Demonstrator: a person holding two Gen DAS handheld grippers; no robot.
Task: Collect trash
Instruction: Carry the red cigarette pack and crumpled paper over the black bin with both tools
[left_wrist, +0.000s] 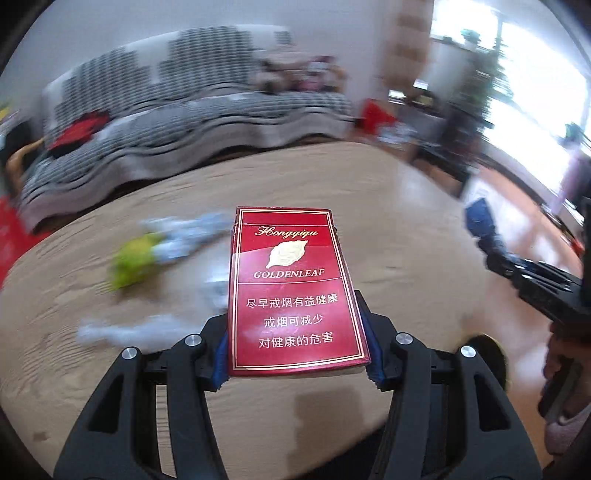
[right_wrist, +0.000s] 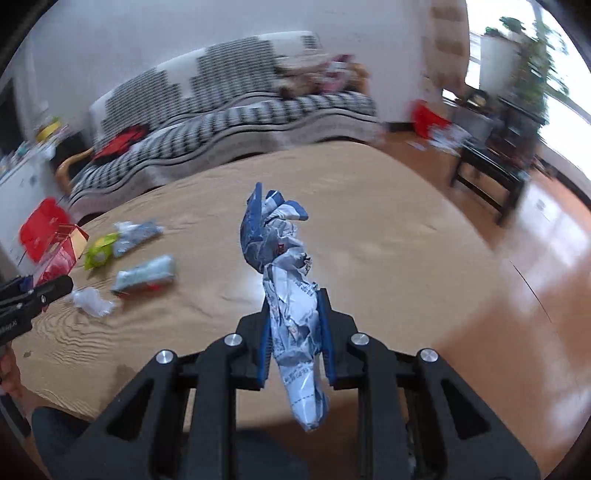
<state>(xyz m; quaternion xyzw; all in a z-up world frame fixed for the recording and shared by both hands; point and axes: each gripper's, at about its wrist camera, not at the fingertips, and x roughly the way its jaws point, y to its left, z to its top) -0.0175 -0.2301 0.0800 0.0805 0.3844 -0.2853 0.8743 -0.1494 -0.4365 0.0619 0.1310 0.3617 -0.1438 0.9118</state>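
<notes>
Behind your grippers a long sofa (right_wrist: 221, 122) in a black-and-white woven cover runs along the pale wall, and a round table (right_wrist: 369, 229) with a tan, rippled wood-grain top fills the foreground above a glossy orange-brown floor (right_wrist: 535, 295).

Your left gripper (left_wrist: 297, 332) is clamped on a flat, glossy red cardboard cigarette pack (left_wrist: 291, 288) with gold lettering and a pale leaf emblem; the blue ribbed pads press its two long edges, and the pack juts forward over the table.

Your right gripper (right_wrist: 295, 325) is closed on a crumpled blue-and-white printed plastic wrapper (right_wrist: 288, 291), squeezed narrow at its middle, with creased ends sticking out in front of and behind the pads.

Still lying on the tabletop, well to the left, are a lime-green crinkled packet (right_wrist: 98, 254) touching a grey-blue wrapper (right_wrist: 138, 232), a pale blue flat pouch (right_wrist: 146, 275) nearer you, and a wad of clear, crumpled film (right_wrist: 92, 301) just beside it.
</notes>
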